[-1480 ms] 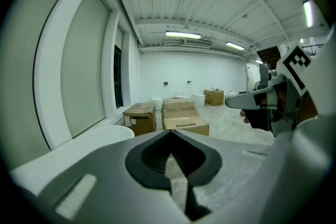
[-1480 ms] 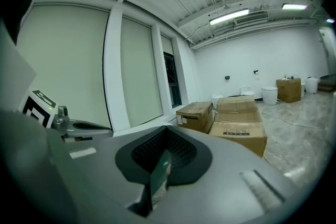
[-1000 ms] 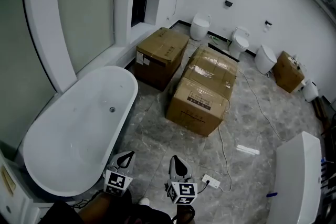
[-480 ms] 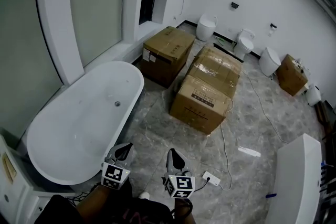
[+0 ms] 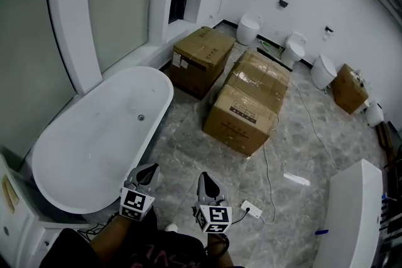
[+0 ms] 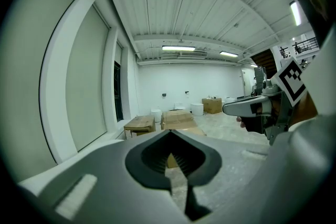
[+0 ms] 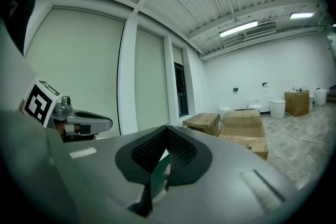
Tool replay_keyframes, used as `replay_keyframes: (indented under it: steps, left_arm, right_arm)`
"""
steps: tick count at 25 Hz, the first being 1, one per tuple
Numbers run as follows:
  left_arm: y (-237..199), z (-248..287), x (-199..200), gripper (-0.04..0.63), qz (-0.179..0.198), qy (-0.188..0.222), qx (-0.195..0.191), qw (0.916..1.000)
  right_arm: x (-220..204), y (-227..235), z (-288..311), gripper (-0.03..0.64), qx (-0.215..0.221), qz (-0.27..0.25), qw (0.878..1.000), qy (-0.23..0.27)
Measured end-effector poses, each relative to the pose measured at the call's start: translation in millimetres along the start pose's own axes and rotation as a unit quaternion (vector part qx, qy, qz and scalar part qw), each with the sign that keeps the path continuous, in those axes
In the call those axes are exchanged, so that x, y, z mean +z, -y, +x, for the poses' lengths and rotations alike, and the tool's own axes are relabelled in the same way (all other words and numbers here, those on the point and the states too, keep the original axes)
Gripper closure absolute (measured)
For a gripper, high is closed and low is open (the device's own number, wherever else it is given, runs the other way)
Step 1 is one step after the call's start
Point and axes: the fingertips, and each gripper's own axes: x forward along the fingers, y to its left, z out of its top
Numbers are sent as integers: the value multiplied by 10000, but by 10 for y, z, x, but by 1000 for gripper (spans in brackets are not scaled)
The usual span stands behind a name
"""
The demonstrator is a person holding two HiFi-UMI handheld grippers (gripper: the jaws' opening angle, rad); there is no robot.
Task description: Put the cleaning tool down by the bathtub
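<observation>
Your left gripper (image 5: 148, 172) and right gripper (image 5: 207, 180) sit side by side at the bottom of the head view. Both point away from you over the grey marbled floor (image 5: 188, 147). In the left gripper view, the fingers are pressed together at their tips, leaving only a thin slit below through which the floor shows; nothing is clamped between them. In the right gripper view, the fingers likewise meet at their tips. A dark greenish sliver shows in the slit beneath, and you cannot tell whether it is a held thing or background. The cleaning tool cannot be picked out with certainty in any view. The white bathtub (image 5: 88, 147) lies to the left of and ahead of the left fingers, with its near rim just beside them in the head view. Ahead of both pairs of fingers, well apart from them, stand three cardboard boxes (image 5: 242, 119). Beyond those, along the far wall, are white toilets (image 5: 249, 28). To the right of the right fingers, and near them, a white power strip (image 5: 251, 209) lies on the floor. Farther right lies a flat white strip (image 5: 296, 179). Each gripper appears in the other's view, apart from it.
</observation>
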Motion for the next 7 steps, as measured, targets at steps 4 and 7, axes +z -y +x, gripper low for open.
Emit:
replay_keyframes:
  steps: [4, 7]
  left_arm:
    - [26, -40, 3, 595, -34, -18, -13, 10000]
    - [61, -81, 7, 595, -74, -20, -3, 10000]
  right_arm:
    - [67, -42, -41, 606, 41, -33, 10000, 24]
    - [71, -39, -102, 606, 40, -17, 10000, 25]
